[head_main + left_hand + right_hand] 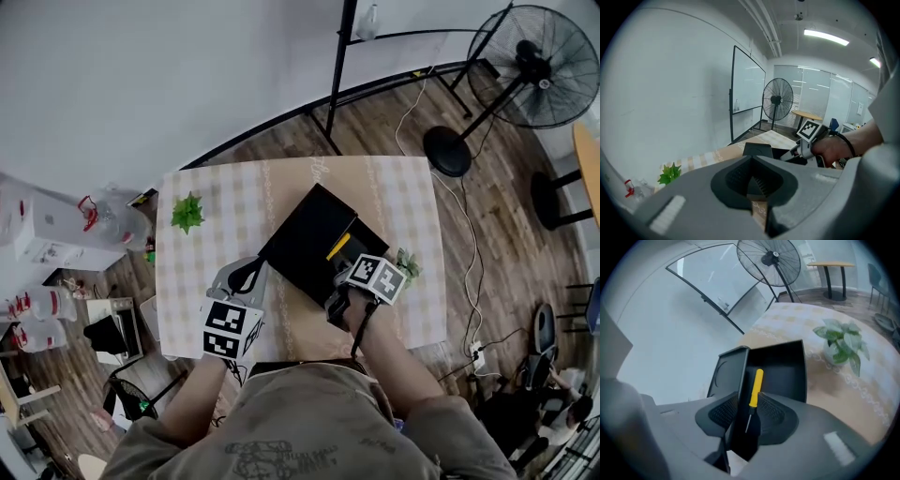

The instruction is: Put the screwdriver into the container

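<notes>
Right tool point(743, 427), jaws apart, straddles container point(787, 371) wall, screwdriver point(755, 387) inside, plant point(841, 341) beside

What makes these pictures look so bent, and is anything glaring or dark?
Right gripper view: a fisheye lens bows the table, and the corners go black. Left gripper view: same bend, and the ceiling light burns out white. Head view: soft even light, and the wall curves along its base.

Right gripper view: screwdriver point(754, 387) shaft tip lost against dark container point(785, 369) between right tongs point(749, 420) jaws; touching floor or not, cannot tell. Fan point(768, 258) cut by top edge. Head view: shaft hidden under tongs' marker cube point(376, 277); cube covers part of potted plant point(410, 267); bench point(234, 202) near edge behind person point(309, 422).
</notes>
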Demonstrator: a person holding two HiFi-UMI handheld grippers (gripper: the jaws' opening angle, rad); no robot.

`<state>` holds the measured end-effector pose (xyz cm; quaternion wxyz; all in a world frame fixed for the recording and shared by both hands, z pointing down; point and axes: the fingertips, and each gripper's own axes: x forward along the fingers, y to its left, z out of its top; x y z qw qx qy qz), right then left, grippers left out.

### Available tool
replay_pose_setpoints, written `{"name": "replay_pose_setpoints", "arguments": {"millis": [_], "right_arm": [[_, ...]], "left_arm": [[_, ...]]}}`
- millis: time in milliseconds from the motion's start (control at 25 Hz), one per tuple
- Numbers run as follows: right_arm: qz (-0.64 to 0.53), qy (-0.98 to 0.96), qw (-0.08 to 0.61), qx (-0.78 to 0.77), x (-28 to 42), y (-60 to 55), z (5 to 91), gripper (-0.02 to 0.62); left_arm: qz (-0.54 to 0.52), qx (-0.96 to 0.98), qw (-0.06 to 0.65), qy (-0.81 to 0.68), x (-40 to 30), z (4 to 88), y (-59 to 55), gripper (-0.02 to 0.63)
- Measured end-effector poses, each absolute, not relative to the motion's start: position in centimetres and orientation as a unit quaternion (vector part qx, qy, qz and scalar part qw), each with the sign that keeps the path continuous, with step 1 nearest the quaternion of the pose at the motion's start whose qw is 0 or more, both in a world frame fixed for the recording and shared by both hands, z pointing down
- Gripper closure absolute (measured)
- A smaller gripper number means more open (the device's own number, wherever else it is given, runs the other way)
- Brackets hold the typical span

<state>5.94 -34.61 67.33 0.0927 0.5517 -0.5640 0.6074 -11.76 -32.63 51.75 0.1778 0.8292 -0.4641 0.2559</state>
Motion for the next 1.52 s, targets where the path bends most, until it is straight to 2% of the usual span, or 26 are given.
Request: {"name": "replay_pose_setpoints", "arguments": {"millis": [280, 560, 760, 1240, 1520], "right_arm": [[0.49, -0.682, 0.092, 0.535, 6.1, -34.9, 59.2, 0.485], [0.307, -0.799, 0.118, 0.503, 4.7, -34.7, 49.2, 0.523], [0.204, -0.837, 0.095, 0.499, 4.4, -34.1, 42.5, 0.549], [0.027, -0.871, 0.007, 0.491, 4.8, -31.6, 28.6, 0.568], [0.0, -0.872, -0.005, 0.49, 5.2, -30.4, 25.9, 0.568]], "left_arm": [[0.234, 0.841, 0.15, -0.465, -11.4, 49.0, -33.5, 0.605], [0.196, 0.854, 0.115, -0.468, -10.9, 44.2, -34.1, 0.605], [0.163, 0.861, 0.09, -0.473, -10.9, 40.3, -33.8, 0.604], [0.086, 0.872, 0.013, -0.482, -11.4, 29.3, -32.6, 0.605], [0.067, 0.872, -0.015, -0.485, -12.5, 26.4, -31.6, 0.604]]}}
